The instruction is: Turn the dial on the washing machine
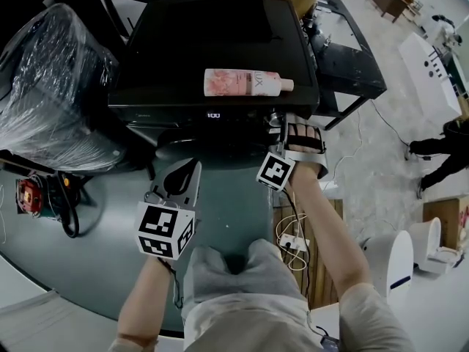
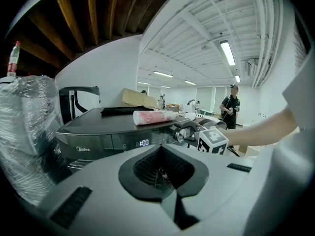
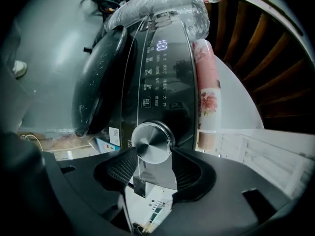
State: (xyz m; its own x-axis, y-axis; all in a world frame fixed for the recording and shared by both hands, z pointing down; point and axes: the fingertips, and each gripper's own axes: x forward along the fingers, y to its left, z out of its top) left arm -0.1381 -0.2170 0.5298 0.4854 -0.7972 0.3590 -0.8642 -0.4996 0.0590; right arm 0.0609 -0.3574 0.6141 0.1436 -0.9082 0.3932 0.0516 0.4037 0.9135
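Dial [image 3: 152,141], a round brushed-metal knob, sits on the front control panel of the black Midea washing machine [image 1: 212,42], towards the right end of the panel as the head view shows it. The right gripper [image 3: 153,156] reaches up to the panel. Its ribbed fingers [image 3: 123,166] are closed on the knob from two sides, their tips meeting its rim, and the knob's face shows between them. The rows of printed program labels run above the knob in the right gripper view, and the lit display [image 3: 161,45] sits further along the panel. In the left gripper view the display [image 2: 143,142] reads 1:00. The dark round door [image 3: 96,82] bulges out beside the panel.

The left gripper [image 1: 192,171] hangs in front of the machine, lower and to the left, well apart from the panel. Its fingers [image 2: 142,168] are brought together at the tips with nothing between them.

A pink LUX bottle [image 1: 245,82] lies on its side on the machine's top surface near the front edge, cap towards the right. A bulky bundle wrapped in clear plastic film [image 1: 51,86] stands just left of the machine. A person in dark clothes [image 2: 229,107] stands far back in the room.
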